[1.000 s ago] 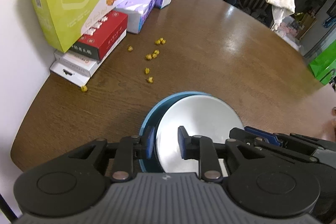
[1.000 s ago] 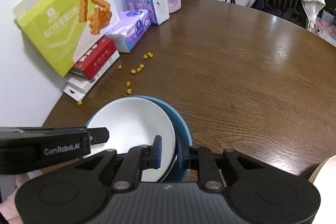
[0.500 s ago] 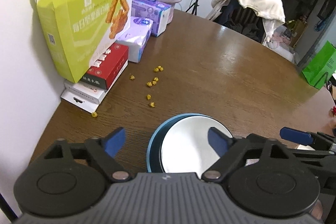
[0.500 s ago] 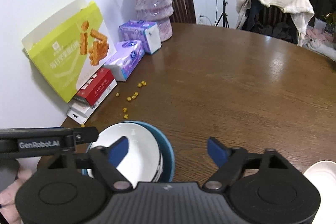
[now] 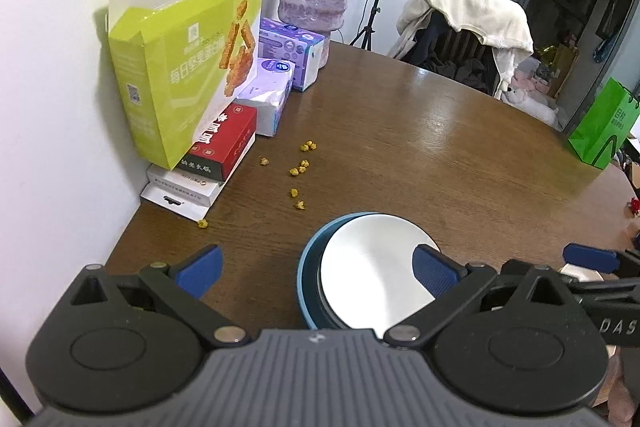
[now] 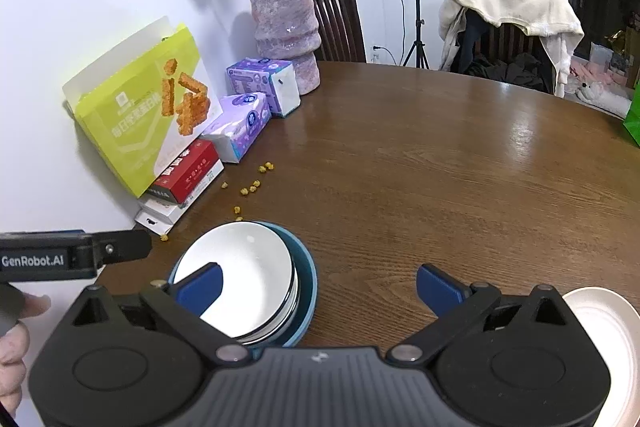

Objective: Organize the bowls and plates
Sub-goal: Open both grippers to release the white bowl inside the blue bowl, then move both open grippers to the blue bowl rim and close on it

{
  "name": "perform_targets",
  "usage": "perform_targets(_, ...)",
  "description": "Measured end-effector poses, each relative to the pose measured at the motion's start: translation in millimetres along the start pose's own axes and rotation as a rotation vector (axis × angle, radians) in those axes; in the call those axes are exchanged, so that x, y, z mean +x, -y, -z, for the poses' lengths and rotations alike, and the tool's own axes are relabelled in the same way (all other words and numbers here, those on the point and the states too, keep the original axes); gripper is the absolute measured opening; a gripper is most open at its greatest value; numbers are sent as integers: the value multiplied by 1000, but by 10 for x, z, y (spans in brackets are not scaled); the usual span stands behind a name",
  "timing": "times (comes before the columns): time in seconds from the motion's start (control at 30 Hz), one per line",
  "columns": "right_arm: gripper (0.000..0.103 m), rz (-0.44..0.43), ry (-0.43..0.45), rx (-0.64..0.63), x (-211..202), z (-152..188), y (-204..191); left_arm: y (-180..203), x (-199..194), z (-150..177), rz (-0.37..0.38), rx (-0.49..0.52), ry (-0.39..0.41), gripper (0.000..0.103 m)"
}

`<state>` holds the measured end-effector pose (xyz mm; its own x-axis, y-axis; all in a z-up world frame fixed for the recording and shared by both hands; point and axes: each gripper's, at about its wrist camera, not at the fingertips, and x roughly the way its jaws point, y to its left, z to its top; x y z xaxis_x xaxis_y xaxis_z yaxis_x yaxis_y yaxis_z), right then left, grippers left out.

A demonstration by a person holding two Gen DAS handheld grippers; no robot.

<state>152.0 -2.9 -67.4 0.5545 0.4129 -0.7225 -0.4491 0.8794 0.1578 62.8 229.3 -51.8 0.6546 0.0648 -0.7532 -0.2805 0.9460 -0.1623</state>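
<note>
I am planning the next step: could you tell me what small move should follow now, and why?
Probably swing the right gripper right, toward the white plate at the table's edge. Both grippers have just been opening and hold nothing; the left gripper is open too. The white bowl already sits nested in the blue bowl, so that plate looks next.

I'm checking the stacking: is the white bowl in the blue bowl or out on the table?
In. The white bowl sits nested inside the blue bowl, whose rim shows around it.
</note>
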Motion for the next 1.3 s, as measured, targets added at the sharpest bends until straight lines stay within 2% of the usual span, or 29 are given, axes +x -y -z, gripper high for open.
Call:
perform_targets(0.33,103,40,1,-4,-118,-4,-28,-105,-58,35,-3,-19,-1,103)
perform_targets(0.87,103,55,1,-17,-184,52,-41,-136,-64,82,1,-20,0,103)
perform_targets(1.17,103,63,1,-8,-149,99,7,-143,-124,111,-22,8,120,103)
perform_targets(1.3,103,83,48,-21,-151,147,19,-122,-162,165,-25,43,216,103)
